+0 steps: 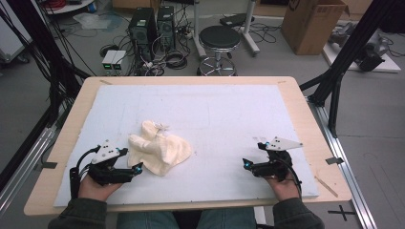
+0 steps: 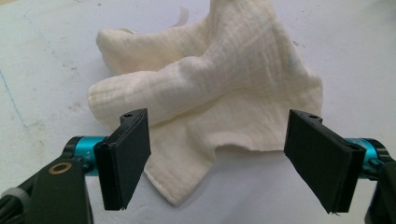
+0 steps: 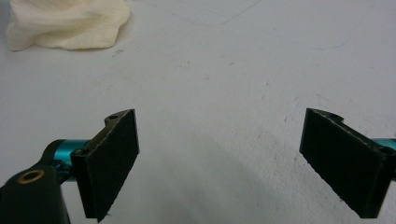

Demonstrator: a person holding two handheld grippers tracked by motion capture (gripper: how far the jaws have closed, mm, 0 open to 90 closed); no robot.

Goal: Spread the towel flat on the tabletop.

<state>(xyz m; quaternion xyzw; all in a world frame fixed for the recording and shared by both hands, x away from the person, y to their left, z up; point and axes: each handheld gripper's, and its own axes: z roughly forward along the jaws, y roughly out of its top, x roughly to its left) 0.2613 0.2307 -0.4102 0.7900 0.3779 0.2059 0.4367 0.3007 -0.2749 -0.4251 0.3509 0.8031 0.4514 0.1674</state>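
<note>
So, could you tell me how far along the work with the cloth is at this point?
Nothing looks done yet: the crumpled cream muslin cloth lies bunched on the white foam board. In hand: the left claw is open, its jaws on either side of the cloth's near edge without gripping. The right claw is open over bare board, apart from the cloth. Gripping and whatever handling follows remain.

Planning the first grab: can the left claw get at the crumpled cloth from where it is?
Probably yes. The left claw stands open right before the cream cloth, whose near edge lies between its jaws, with bare white mat around it.
</note>
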